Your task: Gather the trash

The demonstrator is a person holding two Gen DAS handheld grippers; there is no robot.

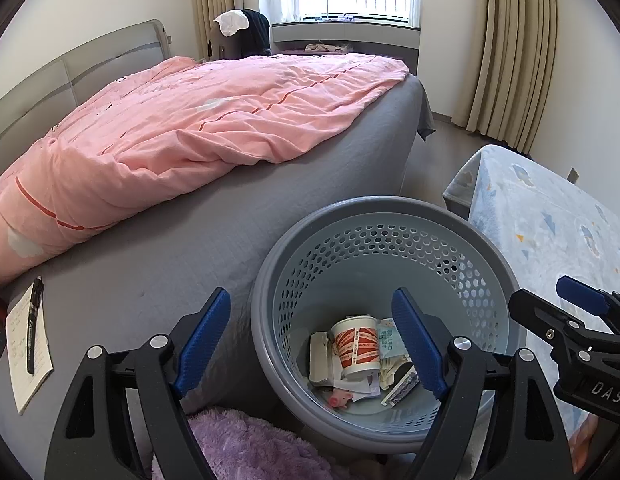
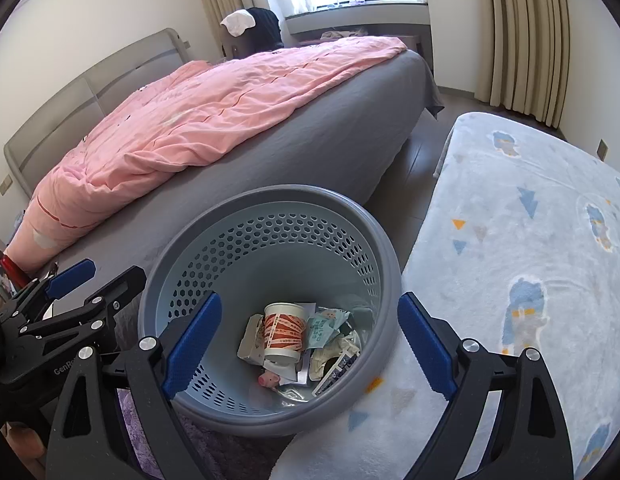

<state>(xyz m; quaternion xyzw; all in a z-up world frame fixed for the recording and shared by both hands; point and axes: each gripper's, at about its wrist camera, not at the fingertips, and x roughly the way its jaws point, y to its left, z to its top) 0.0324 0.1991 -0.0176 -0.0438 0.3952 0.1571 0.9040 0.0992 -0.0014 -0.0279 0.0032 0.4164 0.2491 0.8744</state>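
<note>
A grey perforated trash basket [image 1: 390,208] stands on the floor between the bed and a blanket-covered surface; it also shows in the right wrist view [image 2: 269,196]. Inside lie a paper cup with orange bands [image 1: 356,344] [image 2: 283,332], crumpled papers and wrappers [image 2: 330,328] and a small pink pig toy [image 1: 340,398] [image 2: 268,379]. My left gripper [image 1: 312,344] is open and empty above the basket's near left rim. My right gripper [image 2: 310,344] is open and empty above the basket's near rim. Each gripper shows at the edge of the other's view.
A bed with a grey sheet [image 1: 189,232] and pink duvet [image 1: 169,120] lies to the left. A notepad [image 1: 27,344] with a black marker [image 1: 34,324] lies on the bed. A light blue patterned blanket [image 2: 530,240] is on the right. A purple fluffy cloth [image 1: 249,444] lies below.
</note>
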